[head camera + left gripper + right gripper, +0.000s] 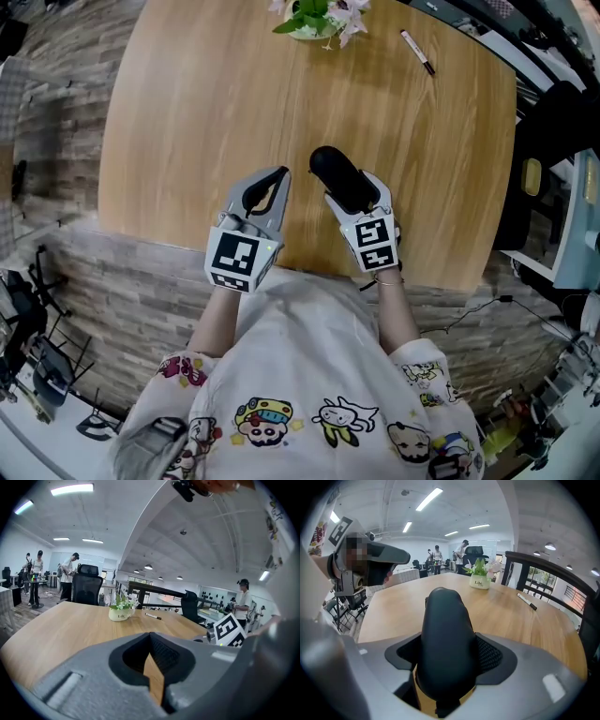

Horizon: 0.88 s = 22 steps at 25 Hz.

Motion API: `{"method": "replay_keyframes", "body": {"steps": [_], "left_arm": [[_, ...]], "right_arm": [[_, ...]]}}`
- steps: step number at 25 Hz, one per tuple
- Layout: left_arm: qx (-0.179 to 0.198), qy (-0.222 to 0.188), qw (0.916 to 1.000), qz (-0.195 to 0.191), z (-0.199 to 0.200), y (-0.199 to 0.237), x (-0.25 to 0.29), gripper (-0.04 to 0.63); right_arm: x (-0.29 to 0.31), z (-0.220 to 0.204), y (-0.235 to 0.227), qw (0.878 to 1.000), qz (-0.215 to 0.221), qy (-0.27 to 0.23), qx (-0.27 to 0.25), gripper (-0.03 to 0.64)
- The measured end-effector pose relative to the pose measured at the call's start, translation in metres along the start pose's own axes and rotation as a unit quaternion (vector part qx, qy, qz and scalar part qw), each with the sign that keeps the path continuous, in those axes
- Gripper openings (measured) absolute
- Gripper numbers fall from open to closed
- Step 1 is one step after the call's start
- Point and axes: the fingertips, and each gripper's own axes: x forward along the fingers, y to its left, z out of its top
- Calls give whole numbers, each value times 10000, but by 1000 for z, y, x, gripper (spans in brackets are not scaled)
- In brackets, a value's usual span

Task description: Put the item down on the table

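Nearly down: black item gripped over the near table edge

Clamped between the wide-spread jaws of the right gripper (358,192): the black item (443,634), rounded end pointing forward over the table (187,112). Hard to say whether already touching the wood. Held low and pointing away, probably for lowering flat before letting go. Left gripper (277,183) closed on nothing, parked just beside, likely to keep clear. Flower pot (314,23) and pen (417,52) well apart at the far edge, no obstacle.
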Motion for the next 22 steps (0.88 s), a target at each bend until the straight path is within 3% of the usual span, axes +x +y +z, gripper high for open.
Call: {"method": "replay_keyframes", "body": {"steps": [14,22], "left_arm": [[-3,148,9998,-151,-10,-5,8,0],[73,165,9995,-241,-11,-6,11,0]], "right_arm": [[17,-25,5,9983,107,485,-303,353],[23,-25,4,9982,94,451,-393,356]]}}
